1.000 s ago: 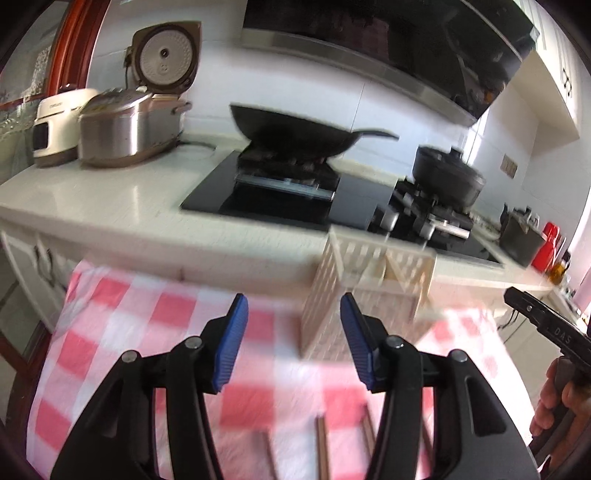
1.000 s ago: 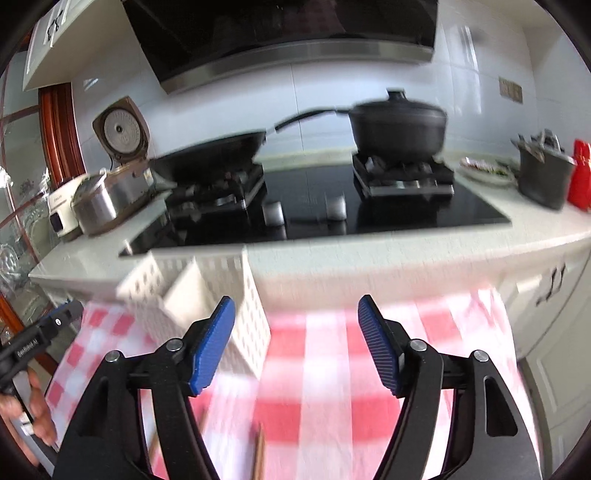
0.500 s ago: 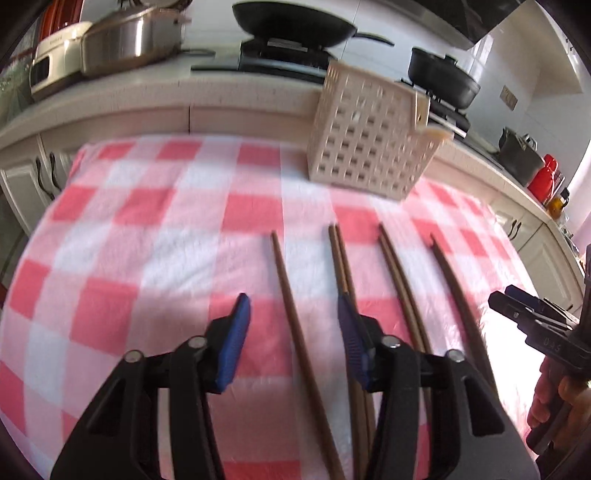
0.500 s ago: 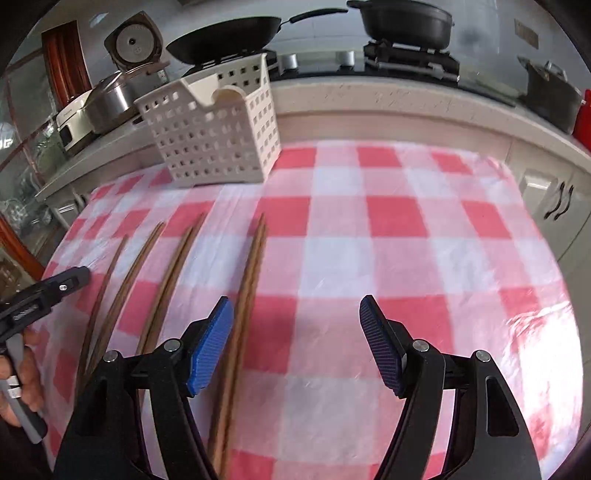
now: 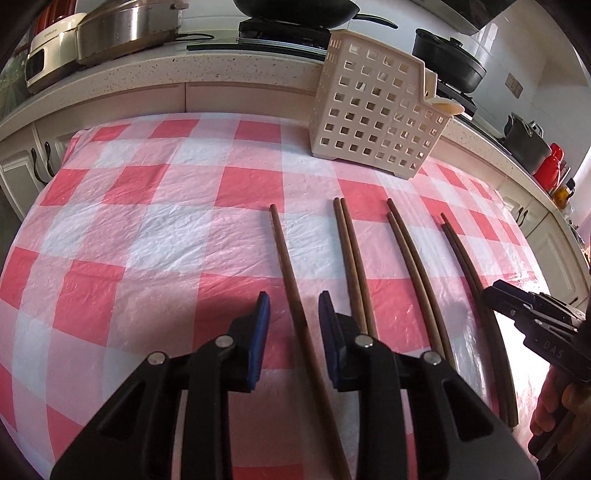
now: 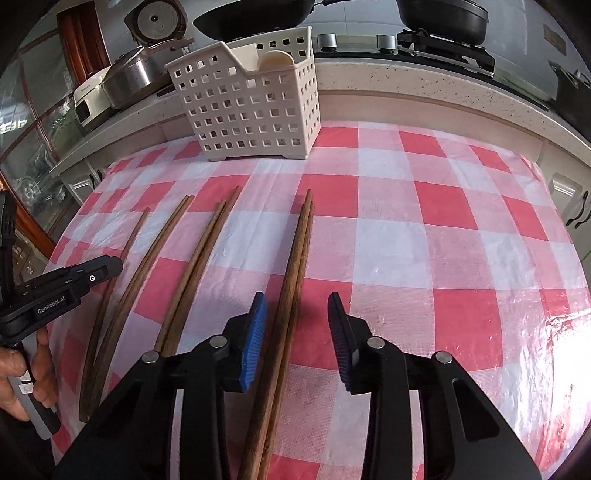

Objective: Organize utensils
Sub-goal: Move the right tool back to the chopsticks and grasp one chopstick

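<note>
Several brown wooden chopsticks lie side by side on the red-and-white checked cloth (image 5: 147, 229). My left gripper (image 5: 293, 295) is low over the cloth with its jaws closing around the leftmost single chopstick (image 5: 284, 254); the blue pads do not touch it. My right gripper (image 6: 297, 295) straddles the rightmost pair of chopsticks (image 6: 301, 240), jaws closing, the pair close to the left pad and a gap on the right. A white perforated basket (image 5: 373, 110) (image 6: 251, 107) stands upright beyond the chopstick tips.
Two more chopstick pairs (image 5: 354, 258) (image 5: 417, 266) lie between the two grippers. Each view shows the other gripper and a hand at its edge (image 5: 535, 321) (image 6: 62, 291). Behind the table runs a counter (image 6: 424, 81) with a rice cooker (image 5: 125, 29), wok and pot.
Both grippers tipped down from facing the stove and sank toward the cloth. Their jaws have narrowed, the left around the single chopstick, the right around the rightmost pair.
</note>
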### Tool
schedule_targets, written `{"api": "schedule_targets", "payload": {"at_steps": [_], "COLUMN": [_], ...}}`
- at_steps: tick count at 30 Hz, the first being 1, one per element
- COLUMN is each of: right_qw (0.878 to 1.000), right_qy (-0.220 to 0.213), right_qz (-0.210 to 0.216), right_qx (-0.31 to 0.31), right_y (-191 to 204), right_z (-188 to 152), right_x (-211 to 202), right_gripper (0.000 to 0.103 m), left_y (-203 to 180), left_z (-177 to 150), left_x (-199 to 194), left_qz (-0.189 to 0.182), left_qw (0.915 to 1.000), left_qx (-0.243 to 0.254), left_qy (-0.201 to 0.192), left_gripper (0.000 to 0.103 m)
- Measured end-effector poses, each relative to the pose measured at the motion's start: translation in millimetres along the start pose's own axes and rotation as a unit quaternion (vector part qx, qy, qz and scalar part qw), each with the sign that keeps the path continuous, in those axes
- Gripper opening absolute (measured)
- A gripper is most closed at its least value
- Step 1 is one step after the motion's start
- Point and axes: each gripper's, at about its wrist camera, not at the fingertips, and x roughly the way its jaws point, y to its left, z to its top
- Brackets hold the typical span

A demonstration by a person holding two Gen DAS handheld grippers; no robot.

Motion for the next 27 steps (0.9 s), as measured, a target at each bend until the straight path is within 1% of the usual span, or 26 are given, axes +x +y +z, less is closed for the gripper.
{"api": "schedule_targets", "payload": {"at_steps": [1,2,4,6,8,9,11,12,13,17,27], "right_qw": [1.0,1.0,1.0,1.0,1.0,1.0,1.0,1.0,1.0,1.0,0.999], "right_qy": [0.002,0.003,0.006,0.006,0.004,0.001,-0.002,-0.004,-0.006,-0.013,-0.029], "right_qz": [0.002,0.003,0.004,0.008,0.01,0.012,0.015,0.015,0.014,0.017,0.005], "right_qx": [0.001,0.001,-0.001,-0.002,-0.002,-0.001,0.0,0.0,0.001,0.009,0.029], "right_y": [0.0,0.0,1.0,2.4,3.6,3.5,2.8,2.1,1.2,-3.7,-21.9], "right_z": [0.2,0.6,1.0,1.1,1.5,1.7,2.8,3.2,3.7,3.7,6.6], "right_x": [1.5,2.8,5.7,6.7,5.7,4.7,1.6,-0.1,-1.4,-8.3,-20.4], "right_gripper": [0.023,0.02,0.019,0.015,0.011,0.01,0.008,0.008,0.008,0.008,0.008], "left_y": [-0.7,-1.3,-1.8,-2.3,-3.5,-4.3,-4.4,-4.2,-3.9,-2.7,-0.8], "left_z": [0.1,-0.1,-0.4,-0.1,-0.1,0.2,0.4,0.7,1.1,0.5,4.9], "left_x": [0.2,0.3,0.3,1.0,1.6,2.0,3.0,3.2,3.5,3.1,-8.1], "left_qz": [0.002,0.003,0.005,0.006,0.015,0.022,0.025,0.024,0.024,0.023,0.018], "left_qw": [1.0,1.0,1.0,0.9999,0.9998,0.9995,0.9994,0.9994,0.9994,0.9995,0.9995], "left_qx": [0.003,0.005,0.007,0.01,0.016,0.021,0.023,0.023,0.023,0.022,0.016], "left_qy": [0.0,-0.001,-0.002,-0.003,-0.004,-0.005,-0.004,-0.004,-0.003,-0.005,-0.02], "left_gripper": [0.026,0.026,0.026,0.026,0.023,0.019,0.014,0.01,0.009,0.008,0.008]}}
